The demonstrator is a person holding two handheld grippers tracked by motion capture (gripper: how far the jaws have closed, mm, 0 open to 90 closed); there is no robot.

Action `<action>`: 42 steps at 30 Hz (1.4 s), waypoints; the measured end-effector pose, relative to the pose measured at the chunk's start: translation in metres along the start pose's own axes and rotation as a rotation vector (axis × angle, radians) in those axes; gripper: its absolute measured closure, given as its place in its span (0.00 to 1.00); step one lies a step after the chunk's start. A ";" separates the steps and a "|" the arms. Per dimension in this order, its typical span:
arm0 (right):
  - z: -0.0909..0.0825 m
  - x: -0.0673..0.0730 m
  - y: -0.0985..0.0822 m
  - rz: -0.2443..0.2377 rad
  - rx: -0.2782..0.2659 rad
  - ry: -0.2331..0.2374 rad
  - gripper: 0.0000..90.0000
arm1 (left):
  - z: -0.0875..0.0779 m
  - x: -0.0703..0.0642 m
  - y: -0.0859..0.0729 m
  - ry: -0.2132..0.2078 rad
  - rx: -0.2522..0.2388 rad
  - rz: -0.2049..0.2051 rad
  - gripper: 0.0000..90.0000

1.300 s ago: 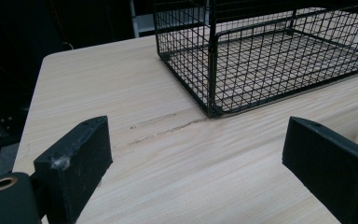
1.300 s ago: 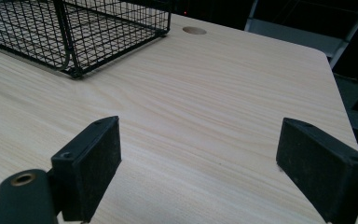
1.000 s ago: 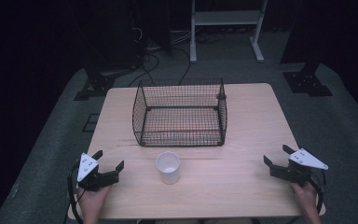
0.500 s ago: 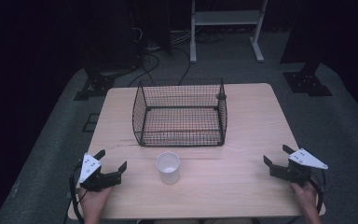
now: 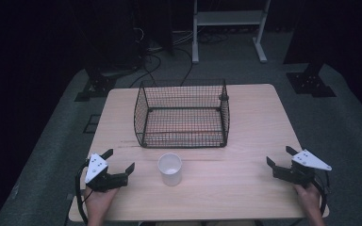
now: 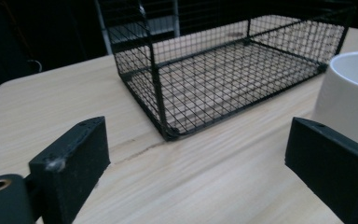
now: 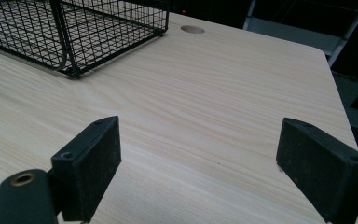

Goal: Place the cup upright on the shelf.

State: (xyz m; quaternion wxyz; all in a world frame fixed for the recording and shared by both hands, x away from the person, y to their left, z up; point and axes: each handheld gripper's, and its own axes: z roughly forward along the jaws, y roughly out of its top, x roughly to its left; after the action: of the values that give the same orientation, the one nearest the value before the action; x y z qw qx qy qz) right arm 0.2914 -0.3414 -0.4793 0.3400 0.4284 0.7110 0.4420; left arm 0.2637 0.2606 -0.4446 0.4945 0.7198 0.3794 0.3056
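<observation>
A white empty cup [image 5: 169, 168] stands upright on the wooden table [image 5: 245, 188], just in front of a black wire basket [image 5: 184, 127] that is empty. My left gripper [image 5: 119, 160] rests near the front left edge, left of the cup and apart from it. Its jaws have just been opening, and it is open with nothing between them. In the left gripper view the left gripper [image 6: 198, 149] faces the basket [image 6: 205, 93], with the cup [image 6: 349, 98] behind the right jaw. My right gripper [image 5: 279, 156] stands open near the front right edge, over bare wood [image 7: 200, 154].
The basket's corner [image 7: 74, 28] lies far off to the left in the right gripper view, with a round hole [image 7: 192, 29] in the tabletop beyond it. A white metal rack [image 5: 226, 19] and cables [image 5: 155, 47] stand on the dark floor behind the table.
The left gripper's jaws have spread a little wider. Cup, basket and right gripper have kept their places.
</observation>
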 end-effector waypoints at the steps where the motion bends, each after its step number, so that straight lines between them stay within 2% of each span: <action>1: 0.000 0.000 0.000 0.001 0.000 0.000 0.15 | 0.000 -0.001 0.000 -0.011 0.001 0.000 0.04; 5: 0.000 0.000 0.000 0.003 0.001 0.000 0.14 | -0.002 -0.006 0.000 -0.034 0.009 0.011 0.03; 6: 0.000 0.000 0.000 0.002 0.002 0.000 0.15 | -0.003 -0.008 0.002 -0.054 0.009 0.017 0.03; 8: 0.000 0.000 0.000 0.001 0.002 -0.001 0.15 | -0.004 -0.009 0.003 -0.058 0.011 0.024 0.03; 14: 0.000 0.000 0.000 0.005 0.004 -0.003 0.15 | -0.007 -0.017 0.008 -0.125 0.005 0.036 0.03; 23: 0.001 0.000 0.000 0.004 0.006 -0.003 0.15 | -0.008 -0.029 0.019 -0.191 0.008 0.083 0.03; 42: 0.001 0.000 0.000 0.003 0.007 -0.001 0.15 | 0.001 -0.051 0.025 -0.296 0.048 0.130 0.03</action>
State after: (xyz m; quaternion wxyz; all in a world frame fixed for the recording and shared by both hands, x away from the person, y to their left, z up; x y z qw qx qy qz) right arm 0.2920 -0.3411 -0.4793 0.3381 0.4307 0.7117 0.4400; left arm 0.2439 0.2108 -0.4243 0.5070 0.7916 0.2621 0.2184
